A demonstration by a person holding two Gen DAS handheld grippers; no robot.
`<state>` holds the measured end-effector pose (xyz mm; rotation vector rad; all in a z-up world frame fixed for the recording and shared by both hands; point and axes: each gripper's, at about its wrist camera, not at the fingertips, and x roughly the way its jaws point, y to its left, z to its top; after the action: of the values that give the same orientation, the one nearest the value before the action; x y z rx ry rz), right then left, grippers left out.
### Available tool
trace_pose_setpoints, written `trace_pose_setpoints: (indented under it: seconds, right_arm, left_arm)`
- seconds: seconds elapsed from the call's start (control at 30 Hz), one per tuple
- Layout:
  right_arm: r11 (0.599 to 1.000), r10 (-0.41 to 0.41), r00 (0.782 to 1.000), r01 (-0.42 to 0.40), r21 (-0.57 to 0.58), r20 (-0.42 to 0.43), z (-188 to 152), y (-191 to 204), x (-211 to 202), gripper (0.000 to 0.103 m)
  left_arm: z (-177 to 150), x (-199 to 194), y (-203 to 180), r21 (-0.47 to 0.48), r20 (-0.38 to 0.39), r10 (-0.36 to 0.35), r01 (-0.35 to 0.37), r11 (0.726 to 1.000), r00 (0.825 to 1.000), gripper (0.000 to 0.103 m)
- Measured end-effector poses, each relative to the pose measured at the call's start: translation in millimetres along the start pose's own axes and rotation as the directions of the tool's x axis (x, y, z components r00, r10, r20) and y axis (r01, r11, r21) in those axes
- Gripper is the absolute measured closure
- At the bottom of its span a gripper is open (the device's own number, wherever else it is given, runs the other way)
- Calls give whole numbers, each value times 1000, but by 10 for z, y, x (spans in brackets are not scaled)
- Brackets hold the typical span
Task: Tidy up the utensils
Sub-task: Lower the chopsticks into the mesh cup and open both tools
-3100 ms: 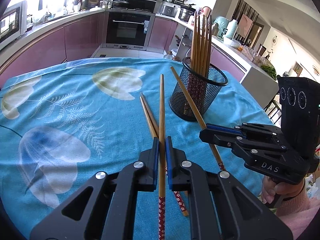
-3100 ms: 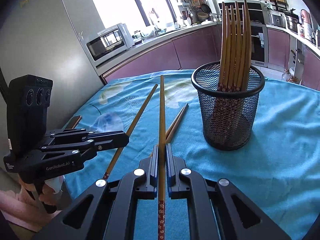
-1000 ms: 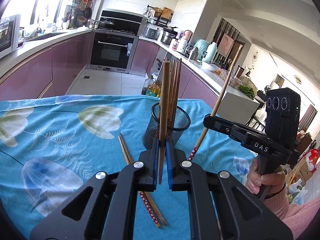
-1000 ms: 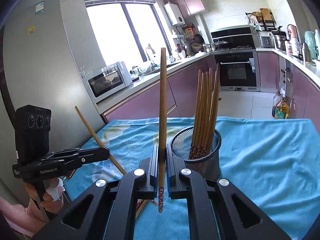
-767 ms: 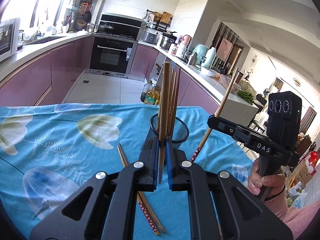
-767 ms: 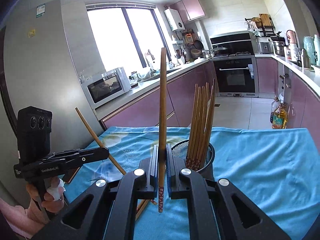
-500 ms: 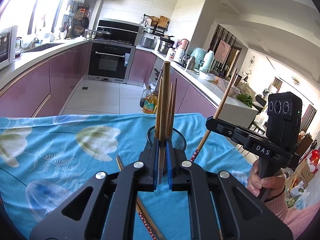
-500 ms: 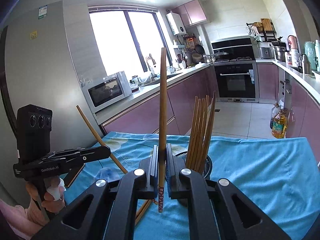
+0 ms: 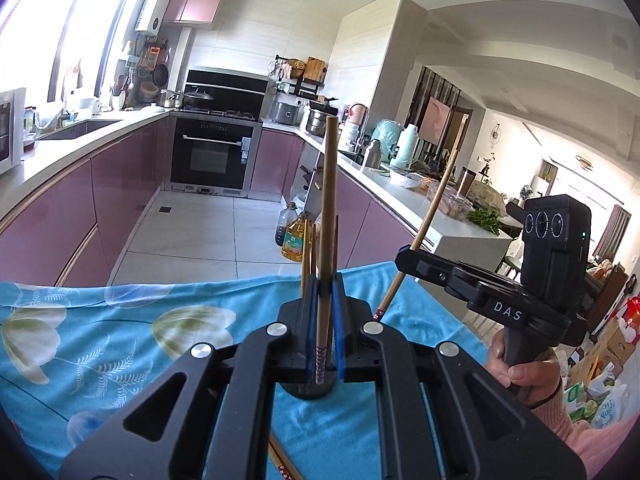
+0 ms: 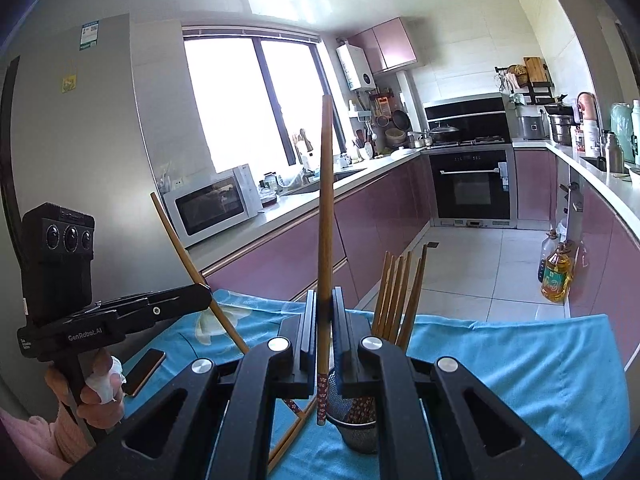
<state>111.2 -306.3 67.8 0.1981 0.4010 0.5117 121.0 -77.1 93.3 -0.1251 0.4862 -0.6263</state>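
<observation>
My left gripper [image 9: 325,294] is shut on a wooden chopstick [image 9: 329,200] held upright, its patterned end down over the black mesh holder [image 9: 308,390], mostly hidden behind the jaws. My right gripper [image 10: 324,308] is shut on another chopstick [image 10: 325,216], also upright, its patterned end beside the holder's rim [image 10: 352,416]. Several chopsticks [image 10: 400,292] stand in the holder. In the left wrist view the right gripper [image 9: 404,258] shows at right with its chopstick [image 9: 434,208] tilted. In the right wrist view the left gripper [image 10: 206,296] shows at left with its chopstick [image 10: 188,260] tilted.
The table carries a blue flowered cloth [image 9: 100,344]. Loose chopsticks [image 10: 292,436] lie on it by the holder; one end shows in the left wrist view [image 9: 282,464]. A phone [image 10: 144,366] lies at the table's left edge. Kitchen counters and an oven stand behind.
Both grippers have risen and tilted up with their chopsticks, so the holder now sits low behind the jaws. Each chopstick's patterned end has come nearer the holder.
</observation>
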Motion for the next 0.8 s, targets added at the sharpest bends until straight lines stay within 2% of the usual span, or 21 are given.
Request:
trace_pose_setpoints:
  seconds: [0.33,0.8]
  right_arm:
    - [1000,-22,1000,22,-10,-9,78,-65,140,97]
    - [999,-54,997,54,3,-53,19,-157,314,97]
  left_arm:
    - [158,99,-96,18,20,-2,1,1000,1000,95]
    - [163,455,-84,22,-35,21,-20,1000,999,95]
